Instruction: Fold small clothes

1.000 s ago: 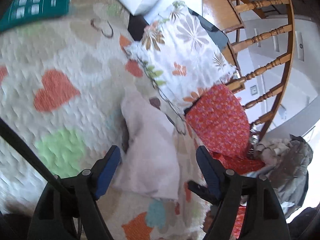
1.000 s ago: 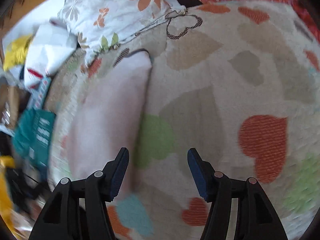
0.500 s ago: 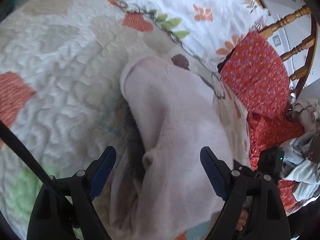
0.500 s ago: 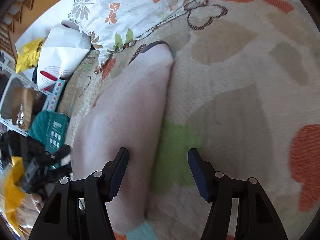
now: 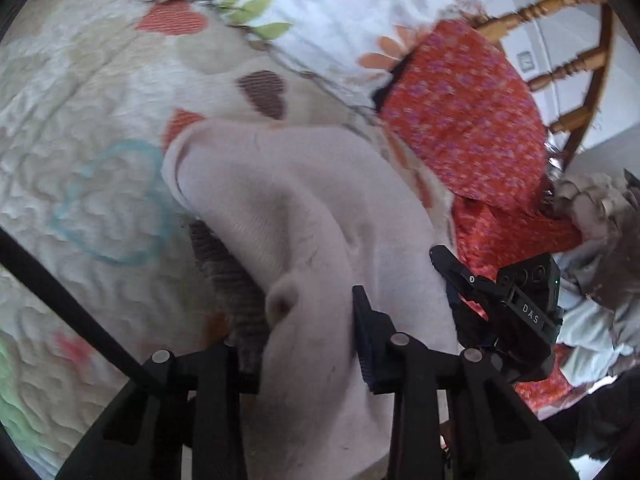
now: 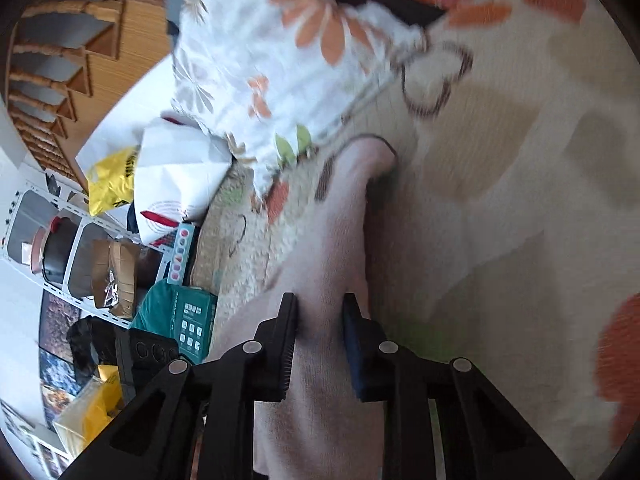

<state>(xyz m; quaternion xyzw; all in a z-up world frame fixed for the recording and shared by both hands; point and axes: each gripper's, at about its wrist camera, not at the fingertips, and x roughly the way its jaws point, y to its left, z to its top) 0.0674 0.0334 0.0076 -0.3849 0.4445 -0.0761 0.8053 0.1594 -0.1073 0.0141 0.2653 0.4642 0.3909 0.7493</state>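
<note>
A pale pink garment (image 5: 304, 200) lies rumpled on a cream quilt with coloured hearts (image 5: 80, 92). A grey ribbed layer (image 5: 228, 272) shows under its left edge. My left gripper (image 5: 304, 344) has its jaws closing on a raised fold of the pink cloth, which fills the gap between the pads. In the right wrist view the same garment (image 6: 336, 240) runs away from me as a long strip. My right gripper (image 6: 320, 336) has its jaws closing too, and its pads pinch a ridge of the cloth. The right tool's black housing (image 5: 520, 312) sits at the garment's right edge.
A white floral pillow (image 5: 340, 4) and a red patterned cloth (image 5: 460, 120) lie beyond the garment, before a wooden chair back (image 5: 560, 76). A heap of grey clothes (image 5: 600, 208) is at the right. Off the quilt's edge are a teal box (image 6: 180, 320), a white bag (image 6: 176, 172) and shelves (image 6: 60, 248).
Both grippers stood wide open a moment ago; now their jaws have narrowed onto the pink cloth. The left one moved forward over the garment, which has bunched up.
</note>
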